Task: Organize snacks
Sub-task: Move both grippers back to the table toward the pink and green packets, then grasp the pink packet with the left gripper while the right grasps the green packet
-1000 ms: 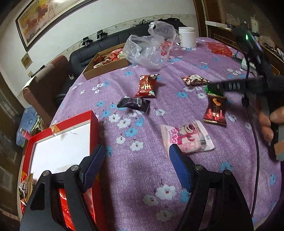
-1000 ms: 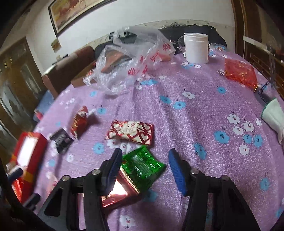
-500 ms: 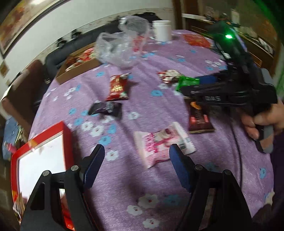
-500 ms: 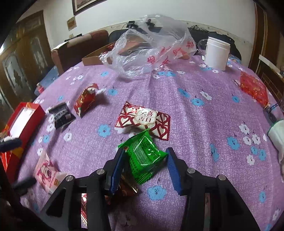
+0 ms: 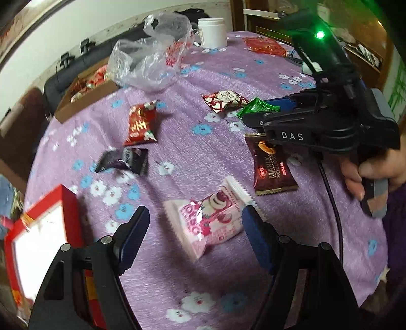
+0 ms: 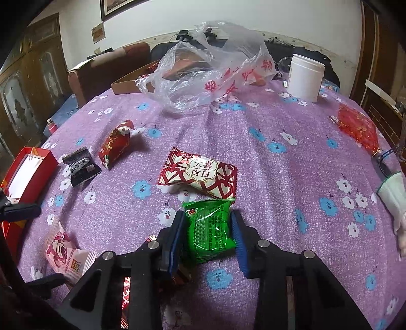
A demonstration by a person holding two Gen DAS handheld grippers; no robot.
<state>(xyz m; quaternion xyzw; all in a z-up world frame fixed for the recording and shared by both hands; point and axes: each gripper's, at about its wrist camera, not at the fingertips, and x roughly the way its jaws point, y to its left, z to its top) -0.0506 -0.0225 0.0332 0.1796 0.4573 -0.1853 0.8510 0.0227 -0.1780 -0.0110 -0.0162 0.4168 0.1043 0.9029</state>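
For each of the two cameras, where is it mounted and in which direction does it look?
Left wrist: on the left gripper, looking down at the pink snack packet; shows open jaws, right gripper, a hand.
Right wrist: on the right gripper, whose jaws have just been closing on the green snack packet.
Shared: both packets, red box.

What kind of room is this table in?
Probably a home living or dining room: a floral purple tablecloth, a sofa behind it, a framed picture and wooden cabinet doors.

Home living/dining rm: floral purple tablecloth [image 6: 279, 132], sofa [image 6: 109, 63], framed painting [image 6: 119, 6], wood cabinets [image 6: 30, 66].
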